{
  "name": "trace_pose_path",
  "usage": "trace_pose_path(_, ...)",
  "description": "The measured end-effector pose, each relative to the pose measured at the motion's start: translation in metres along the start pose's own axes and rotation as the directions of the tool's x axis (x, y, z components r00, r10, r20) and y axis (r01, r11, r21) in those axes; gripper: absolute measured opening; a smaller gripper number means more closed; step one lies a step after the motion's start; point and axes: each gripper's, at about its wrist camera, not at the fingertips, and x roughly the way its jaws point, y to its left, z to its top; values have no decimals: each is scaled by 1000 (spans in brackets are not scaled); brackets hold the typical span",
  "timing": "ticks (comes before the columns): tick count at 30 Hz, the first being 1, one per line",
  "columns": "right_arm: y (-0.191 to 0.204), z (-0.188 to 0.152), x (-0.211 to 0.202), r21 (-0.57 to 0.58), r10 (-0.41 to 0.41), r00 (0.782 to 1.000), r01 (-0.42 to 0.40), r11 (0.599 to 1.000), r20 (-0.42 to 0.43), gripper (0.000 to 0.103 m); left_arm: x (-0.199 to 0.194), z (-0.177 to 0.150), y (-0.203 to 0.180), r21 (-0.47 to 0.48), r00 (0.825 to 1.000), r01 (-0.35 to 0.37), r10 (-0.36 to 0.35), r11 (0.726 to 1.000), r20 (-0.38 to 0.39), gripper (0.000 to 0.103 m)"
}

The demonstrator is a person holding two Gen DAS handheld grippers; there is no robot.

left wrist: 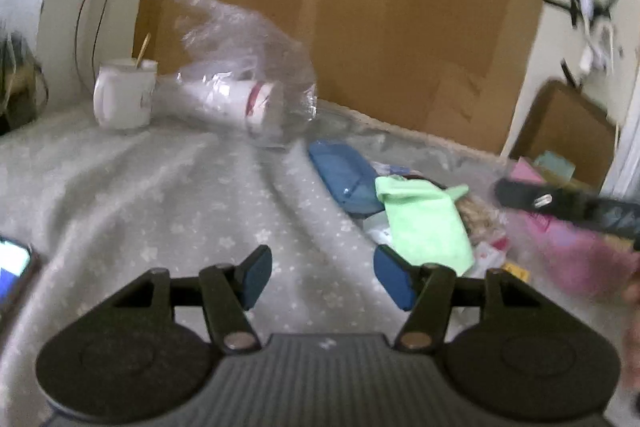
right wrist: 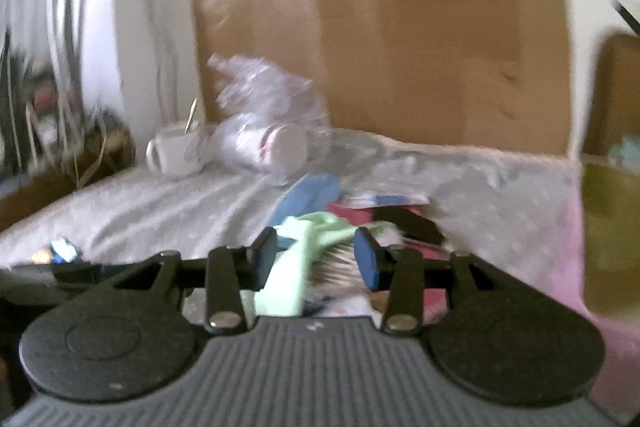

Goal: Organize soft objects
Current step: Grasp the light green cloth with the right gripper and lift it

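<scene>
Blue-padded left gripper and right gripper both stand apart, empty, above the grey bedsheet. Green cloth lies at one o'clock; white mug far at ten o'clock.

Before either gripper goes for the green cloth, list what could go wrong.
1. The green cloth lies on a pile with a blue pouch and small packets, so a grab may drag those along.
2. Left gripper and right gripper both point at that pile with jaws open and empty; they could collide.
3. The white mug and the plastic bag stand on the wrinkled bedsheet; tugging it might tip them.
</scene>
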Motion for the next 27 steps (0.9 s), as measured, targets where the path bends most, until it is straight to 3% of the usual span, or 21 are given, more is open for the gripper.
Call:
trace_pose_path(4, 11, 7, 39, -113, -52, 996, 44, 993, -72, 41, -3, 2, 4, -24, 998, 38, -37, 999, 50, 58)
trace_pose_path(5, 13, 7, 50, -148, -81, 992, 67, 987, -95, 31, -4, 1, 4, -14, 997, 47, -46, 999, 55, 61)
trace_pose_path(6, 15, 6, 58, -176, -107, 988, 86, 981, -111, 6, -5, 0, 3, -6, 997, 53, -52, 999, 63, 64)
trace_pose_path(8, 16, 4, 58, -180, -124, 988, 106, 978, -92, 6, -7, -2, 1, 3, 996, 53, -53, 999, 74, 66)
trace_pose_path(10, 13, 9, 41, -112, -99, 993, 92, 989, -60, 6, -5, -2, 0, 3, 995, 56, -56, 998, 79, 67)
trace_pose_path(14, 12, 21, -23, -42, -30, 998, 32, 999, 64, 6, -8, -4, 1, -7, 994, 69, -68, 998, 90, 70)
trace_pose_path(19, 3, 23, -103, -22, 28, 983, -25, 999, 179, 6, -11, -4, 3, -19, 992, 79, -77, 997, 96, 71)
trace_pose_path(24, -24, 5, -139, 47, 110, 983, -118, 992, 146, 6, -10, -5, 0, -11, 993, 74, -73, 997, 91, 80)
trace_pose_path(27, -33, -14, -133, 83, 102, 992, -108, 991, 81, 6, -10, -5, -3, 2, 994, 65, -65, 998, 92, 83)
